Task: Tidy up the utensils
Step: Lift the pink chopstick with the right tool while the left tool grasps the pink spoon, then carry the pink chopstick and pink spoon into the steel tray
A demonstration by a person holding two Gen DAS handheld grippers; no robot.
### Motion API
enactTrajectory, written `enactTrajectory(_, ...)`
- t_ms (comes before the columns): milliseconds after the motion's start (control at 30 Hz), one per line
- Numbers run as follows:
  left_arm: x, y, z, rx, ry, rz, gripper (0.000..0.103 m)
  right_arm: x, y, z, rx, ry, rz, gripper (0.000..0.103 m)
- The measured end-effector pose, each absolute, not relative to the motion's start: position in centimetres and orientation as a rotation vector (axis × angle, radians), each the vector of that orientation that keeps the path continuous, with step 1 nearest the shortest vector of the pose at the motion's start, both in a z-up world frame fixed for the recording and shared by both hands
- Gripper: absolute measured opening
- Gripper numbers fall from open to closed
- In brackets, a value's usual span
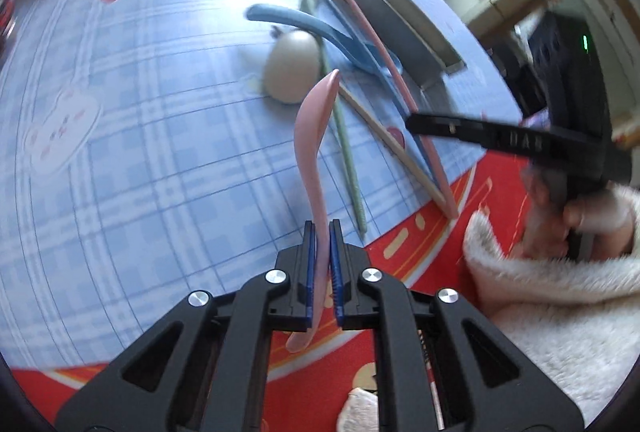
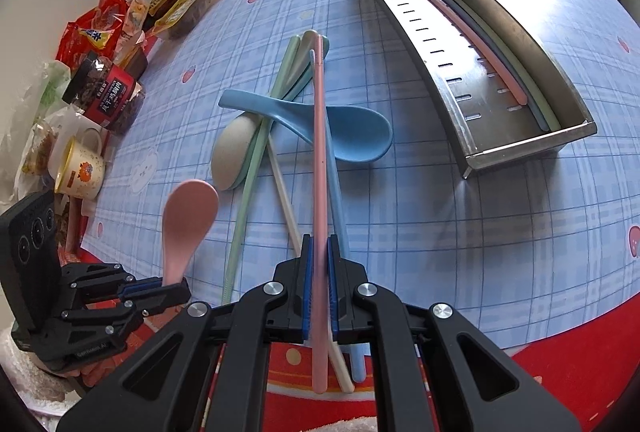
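While the left gripper clamps the pink spoon by its handle, bowl up and away, the right gripper pinches a pink chopstick near its end; both look light, stiff, slippery; the chopstick's long axis runs over the blue spoon, the tray lying to its right

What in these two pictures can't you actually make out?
- Metal tray, left wrist view: its inside is hidden by its near wall.
- Beige spoon, right wrist view: its handle is buried under the blue spoon and green chopstick.
- Snack packets: print too small to read.
- Right gripper, left wrist view: blurred.
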State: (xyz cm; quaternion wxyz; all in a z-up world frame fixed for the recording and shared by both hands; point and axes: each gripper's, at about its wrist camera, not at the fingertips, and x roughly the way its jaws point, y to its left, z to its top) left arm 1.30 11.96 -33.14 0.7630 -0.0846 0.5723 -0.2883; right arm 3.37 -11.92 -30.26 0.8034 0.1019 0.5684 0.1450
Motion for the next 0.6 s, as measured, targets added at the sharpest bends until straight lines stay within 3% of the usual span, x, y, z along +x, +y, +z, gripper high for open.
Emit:
enactTrajectory(233, 1.2, 14.2, -32.1, -0.382, 1.193, -0.491, 0.011, 2.8, -11.5, -29.7, 0.222, 1.2, 0.346, 0.007)
enactTrajectory(600, 1.3, 14.5, -29.1, -0.39, 1.124, -0.433, 0.011, 2.2, -12.8, -27.4, 0.184, 1.15, 0.366, 0.007)
